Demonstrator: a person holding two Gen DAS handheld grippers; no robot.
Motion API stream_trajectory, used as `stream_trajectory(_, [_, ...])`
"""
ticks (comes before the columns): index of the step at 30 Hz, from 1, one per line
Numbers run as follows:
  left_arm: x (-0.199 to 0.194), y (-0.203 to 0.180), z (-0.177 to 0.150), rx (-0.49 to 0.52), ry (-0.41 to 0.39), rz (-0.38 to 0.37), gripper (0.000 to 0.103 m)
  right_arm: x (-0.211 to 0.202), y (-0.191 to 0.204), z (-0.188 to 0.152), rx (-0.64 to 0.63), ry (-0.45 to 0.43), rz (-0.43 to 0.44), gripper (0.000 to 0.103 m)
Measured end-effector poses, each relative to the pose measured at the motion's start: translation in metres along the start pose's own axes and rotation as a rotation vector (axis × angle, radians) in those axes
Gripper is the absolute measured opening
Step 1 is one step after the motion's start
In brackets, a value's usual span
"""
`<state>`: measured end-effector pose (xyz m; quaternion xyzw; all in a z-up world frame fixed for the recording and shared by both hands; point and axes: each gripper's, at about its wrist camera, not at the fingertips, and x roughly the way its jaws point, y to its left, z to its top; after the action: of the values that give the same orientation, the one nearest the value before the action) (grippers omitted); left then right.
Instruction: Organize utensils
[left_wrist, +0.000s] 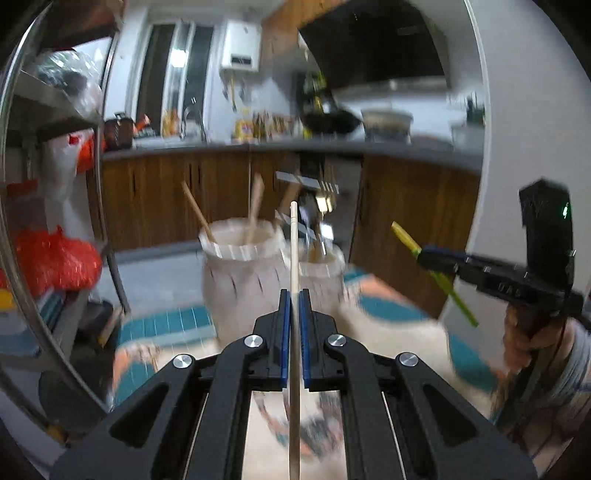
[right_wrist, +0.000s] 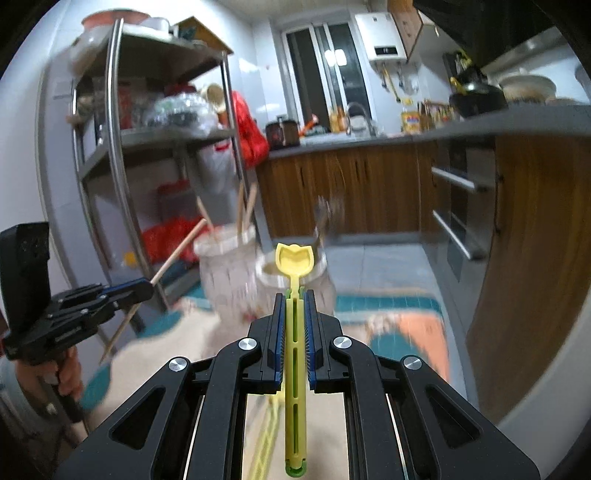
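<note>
My left gripper is shut on a pale wooden chopstick that points forward; it also shows in the right wrist view with the chopstick. My right gripper is shut on a yellow-green plastic spoon; it also shows in the left wrist view holding the spoon. Ahead stand two white utensil holders: the left holder holds wooden chopsticks, the right holder holds metal utensils. Both grippers are held above the table, short of the holders.
The table has a patterned cloth in teal, orange and cream. A metal shelf rack with bags stands at the left. Wooden kitchen cabinets and a counter run behind; an oven front is at the right.
</note>
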<state>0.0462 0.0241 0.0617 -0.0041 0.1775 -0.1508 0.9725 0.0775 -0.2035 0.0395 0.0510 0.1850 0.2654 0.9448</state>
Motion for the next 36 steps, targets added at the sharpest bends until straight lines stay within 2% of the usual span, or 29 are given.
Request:
stream_trajectory(5, [0.014,0.025,0.043,-0.049,-0.123,-0.003,0.005,0.027,0.005,0.036,0.016,-0.091,0.021,0.011])
stream_trajectory(11, [0.050,0.050,0.076,-0.151,-0.181,-0.040,0.005,0.067,-0.011,0.055,0.114,-0.147,0.058,0.011])
stream_trajectory(19, [0.099,0.066,0.082,-0.230,-0.236,-0.016,0.005,0.116,-0.027,0.058,0.197,-0.134,0.081,0.011])
stream_trajectory(23, [0.115,0.062,0.078,-0.196,-0.247,0.027,0.005,0.127,-0.018,0.058,0.164,-0.135,0.083,0.011])
stream_trajectory(30, [0.117,0.061,0.064,-0.148,-0.252,0.051,0.005,0.144,-0.004,0.048,0.066,-0.127,0.021,0.011])
stream_trajectory(36, [0.101,0.058,0.049,-0.109,-0.245,0.061,0.005,0.138,-0.002,0.047,0.042,-0.154,-0.010,0.011])
